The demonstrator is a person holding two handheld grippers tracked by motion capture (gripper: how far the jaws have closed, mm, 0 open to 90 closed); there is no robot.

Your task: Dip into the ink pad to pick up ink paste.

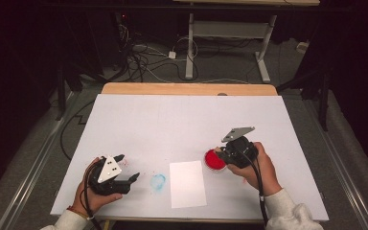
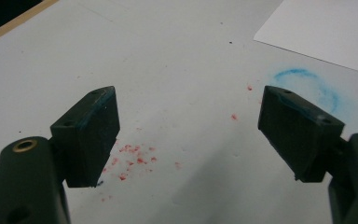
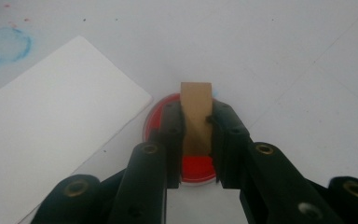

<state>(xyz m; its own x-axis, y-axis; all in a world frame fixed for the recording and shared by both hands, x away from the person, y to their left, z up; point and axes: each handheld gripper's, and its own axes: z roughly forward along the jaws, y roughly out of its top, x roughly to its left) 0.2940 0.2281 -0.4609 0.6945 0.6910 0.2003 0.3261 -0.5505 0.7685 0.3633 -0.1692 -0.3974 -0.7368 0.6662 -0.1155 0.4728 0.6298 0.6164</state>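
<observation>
A round red ink pad lies on the white table right of centre. My right gripper hovers over it, shut on a small tan wooden block that stands upright between the pads. Below the block the red pad shows through the gap. A white sheet of paper lies just left of the ink pad, also seen as the paper. My left gripper rests near the front left of the table, open with nothing between its fingers.
A faint blue ring stain marks the table between the left gripper and the paper. Red specks dot the surface under the left jaws. The table's wooden back edge runs along the far side; a desk frame and cables stand beyond.
</observation>
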